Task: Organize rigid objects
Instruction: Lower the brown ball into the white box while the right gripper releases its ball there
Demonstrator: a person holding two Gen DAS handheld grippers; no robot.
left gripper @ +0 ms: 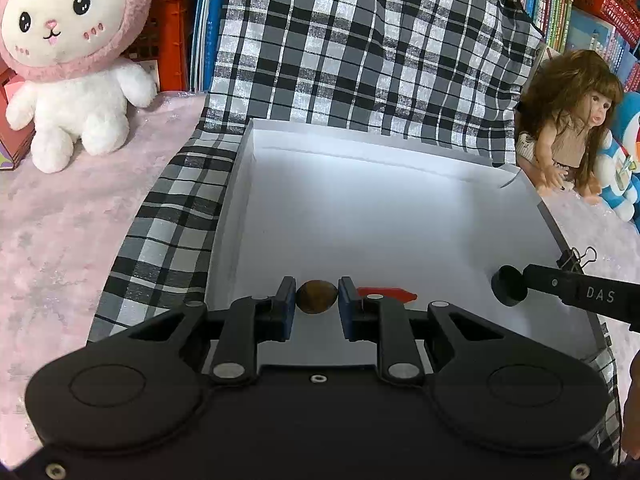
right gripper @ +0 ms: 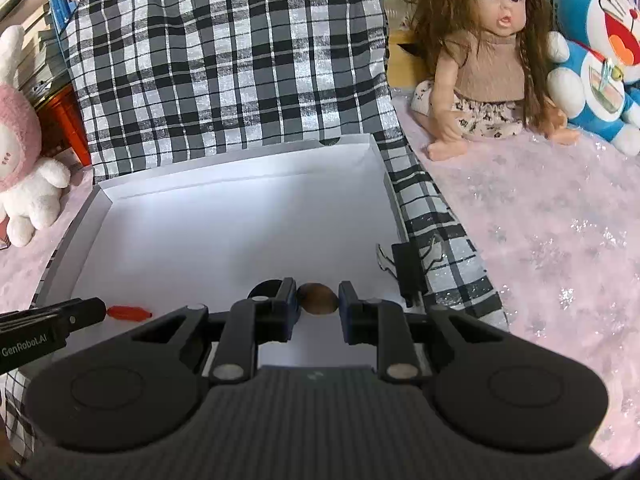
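Each tool is clamped on a small brown nut: the left tool (left gripper: 317,298) grips one nut (left gripper: 316,297), the right tool (right gripper: 318,298) another (right gripper: 318,298), both low over the near end of the white box (left gripper: 400,168). Likely step: setting the nuts down in the box. Best lower until each nut touches the floor, then ease the fingers apart slowly, since these smooth, rounded, hard shells could roll on flat card. A glossy red piece (right gripper: 128,312) lies at 9 o'clock of the right tool; avoid it.
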